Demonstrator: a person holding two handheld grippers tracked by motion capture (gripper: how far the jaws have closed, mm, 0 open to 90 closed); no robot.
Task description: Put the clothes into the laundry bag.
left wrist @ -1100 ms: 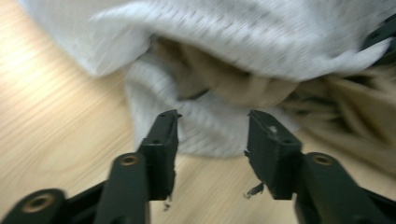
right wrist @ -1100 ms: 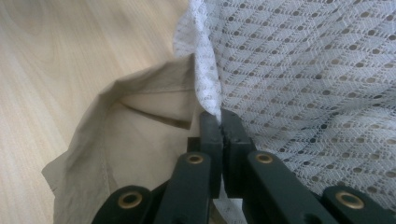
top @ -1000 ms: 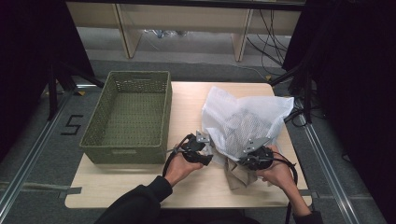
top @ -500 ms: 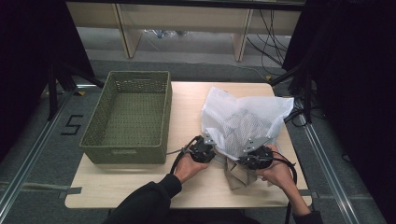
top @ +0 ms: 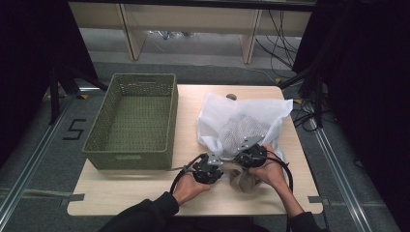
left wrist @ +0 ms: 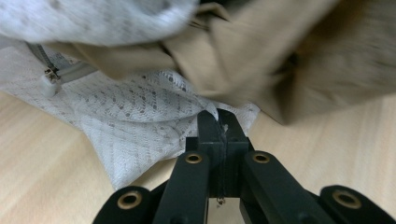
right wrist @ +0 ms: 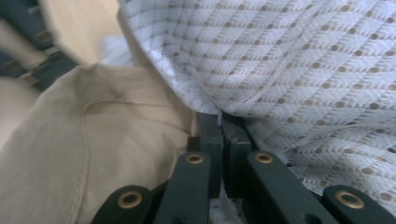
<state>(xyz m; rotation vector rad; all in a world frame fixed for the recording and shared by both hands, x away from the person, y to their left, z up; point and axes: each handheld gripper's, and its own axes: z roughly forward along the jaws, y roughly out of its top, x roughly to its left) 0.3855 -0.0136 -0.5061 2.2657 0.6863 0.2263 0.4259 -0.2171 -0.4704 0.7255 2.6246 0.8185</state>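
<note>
Two claws, both clenched on white mesh laundry bag [top: 244, 123], right half of bench [top: 145, 193]. Left claw [top: 216, 160], at 7 o'clock of bag, has just closed onto bag's edge; right claw [top: 245, 145] grips mesh beside tan garment [top: 244, 180]. Opening now held both sides.

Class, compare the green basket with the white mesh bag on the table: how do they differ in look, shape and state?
The basket is olive green; the mesh bag is white. The basket is a stiff, open-topped rectangle standing empty at the table's left; the bag lies soft and crumpled at the right, with tan cloth at its near edge. The basket is untouched, while the left claw and right claw pinch the bag. Both have holes and rest on the table.
</note>
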